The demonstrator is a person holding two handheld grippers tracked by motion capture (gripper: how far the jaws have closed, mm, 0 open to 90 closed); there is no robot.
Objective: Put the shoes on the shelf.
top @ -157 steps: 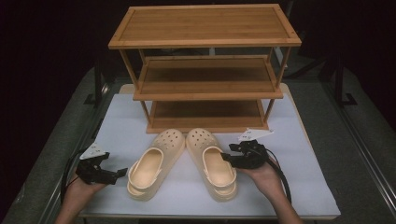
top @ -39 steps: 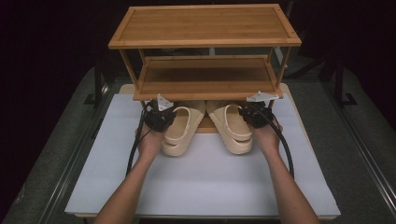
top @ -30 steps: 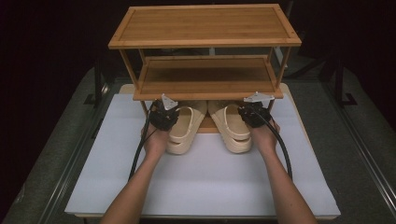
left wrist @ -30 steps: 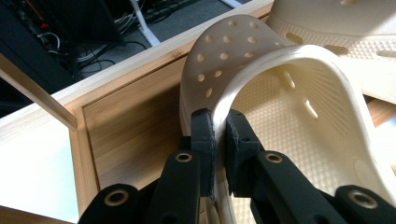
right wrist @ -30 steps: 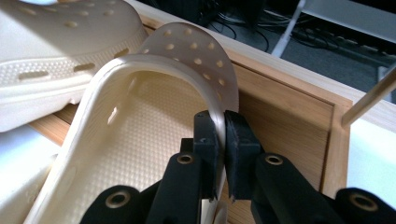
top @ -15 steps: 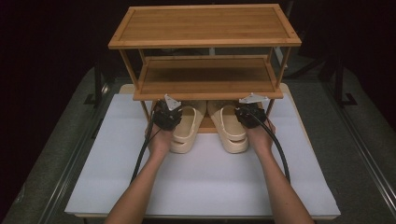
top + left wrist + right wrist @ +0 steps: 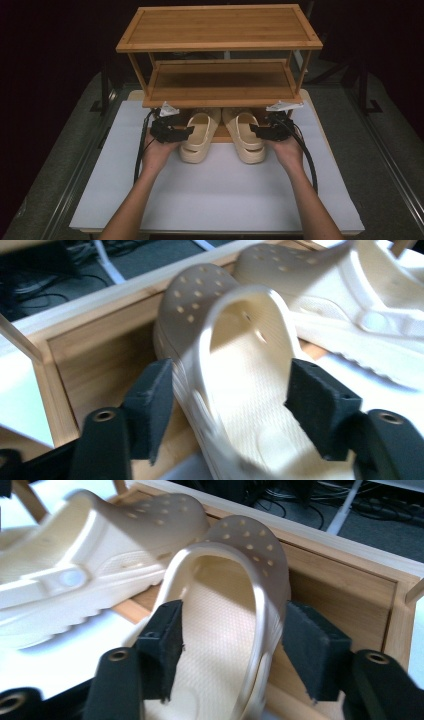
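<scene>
The two cream rubber clogs [image 7: 222,132] now lie with their toes on the bottom board of the brown wooden shoe rack [image 7: 220,80], heels poking out over the white surface [image 7: 220,200]. The left tongs [image 7: 186,132] and right tongs [image 7: 254,131] have just opened and seem to have let go, though blur hides any touching. The shoes look put away.

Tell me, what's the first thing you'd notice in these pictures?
Two cream clogs, the left clog and the right clog, lie side by side with their toes tucked onto the bottom shelf of a three-tier wooden rack on the white table. A left gripper and a right gripper sit at each clog's outer side, jaws just opened.
</scene>
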